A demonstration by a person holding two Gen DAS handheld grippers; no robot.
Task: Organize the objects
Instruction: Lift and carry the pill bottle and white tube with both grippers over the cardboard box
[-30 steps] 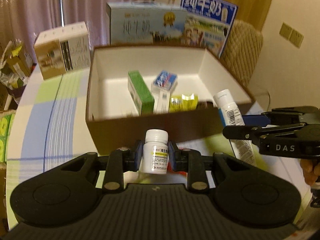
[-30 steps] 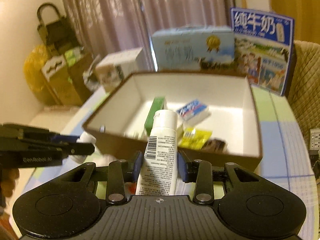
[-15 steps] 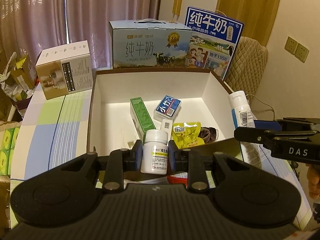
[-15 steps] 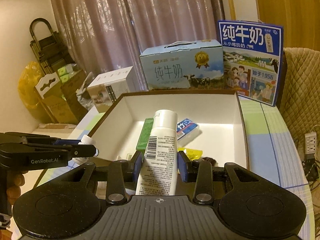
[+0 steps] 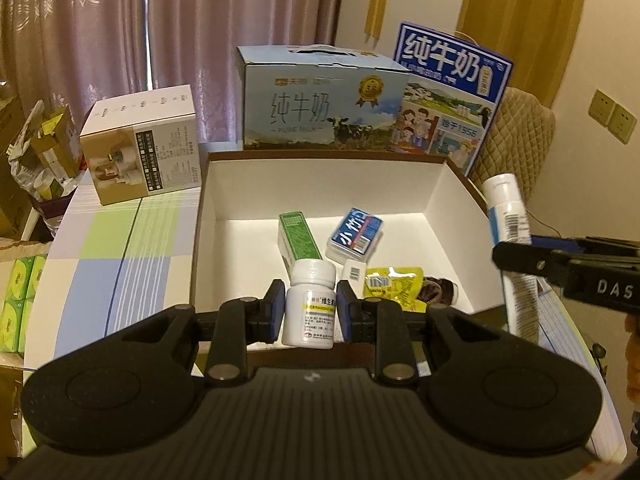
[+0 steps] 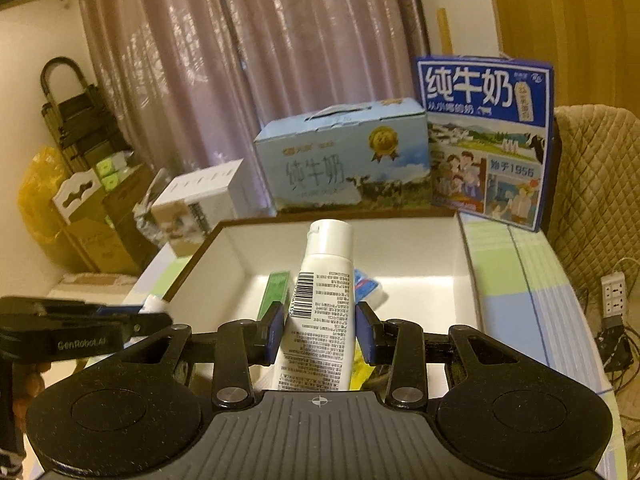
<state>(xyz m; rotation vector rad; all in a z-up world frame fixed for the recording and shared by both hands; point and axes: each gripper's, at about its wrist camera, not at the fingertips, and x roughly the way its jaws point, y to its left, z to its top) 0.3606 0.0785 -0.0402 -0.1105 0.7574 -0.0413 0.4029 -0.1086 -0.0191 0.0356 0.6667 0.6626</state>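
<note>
Tube (image 6: 320, 312) nearer box (image 6: 466, 264), contents half-hidden.

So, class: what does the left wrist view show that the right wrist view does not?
Only the left wrist view: the yellow packet lying whole in the box and wall sockets.
Only the right wrist view: a power strip and a yellow bag.
Both: the open box, pill bottle in the left gripper, tube in the right gripper.
</note>
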